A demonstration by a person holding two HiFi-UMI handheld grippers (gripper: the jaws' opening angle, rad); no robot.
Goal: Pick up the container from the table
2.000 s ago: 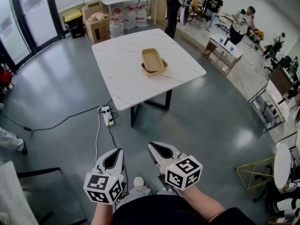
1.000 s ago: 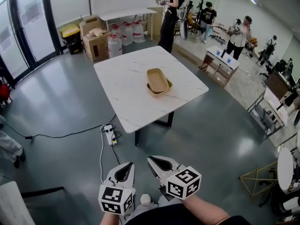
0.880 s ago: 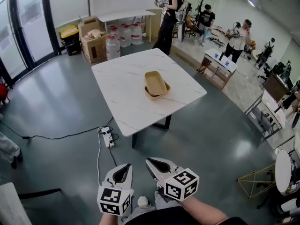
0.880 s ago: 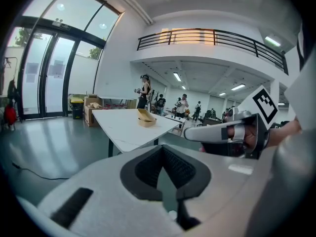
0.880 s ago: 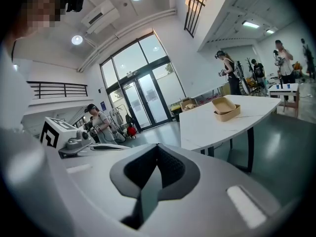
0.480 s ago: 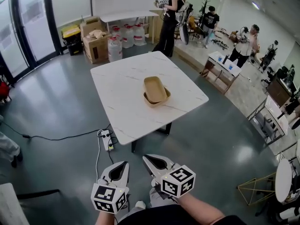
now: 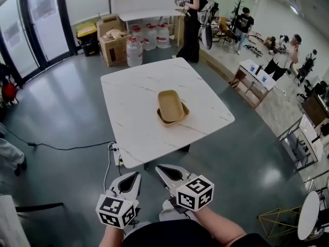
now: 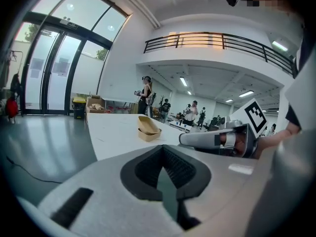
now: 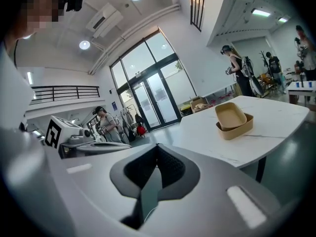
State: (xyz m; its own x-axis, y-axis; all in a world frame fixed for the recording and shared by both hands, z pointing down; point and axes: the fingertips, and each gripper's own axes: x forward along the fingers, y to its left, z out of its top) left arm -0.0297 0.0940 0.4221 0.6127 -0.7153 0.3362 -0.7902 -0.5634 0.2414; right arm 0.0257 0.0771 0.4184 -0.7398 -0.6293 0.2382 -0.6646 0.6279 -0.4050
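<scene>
This is a large open work hall, lab-like in kind. It has a polished grey floor (image 7: 56, 112), tall glass doors (image 7: 38, 24) and a railed mezzanine balcony (image 8: 217, 42). Cardboard boxes (image 7: 115, 45) and water jugs (image 7: 151, 36) stand by the wall, a white table (image 7: 128, 117) stands mid-floor, and people (image 7: 193, 22) stand among small desks (image 7: 255, 76) and equipment.

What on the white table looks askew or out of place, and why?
On the white table, the upper tan container sits crooked in the lower container. It is tilted and turned off line, so the lower one's rim shows along one side. Nothing looks spilled or broken.
</scene>
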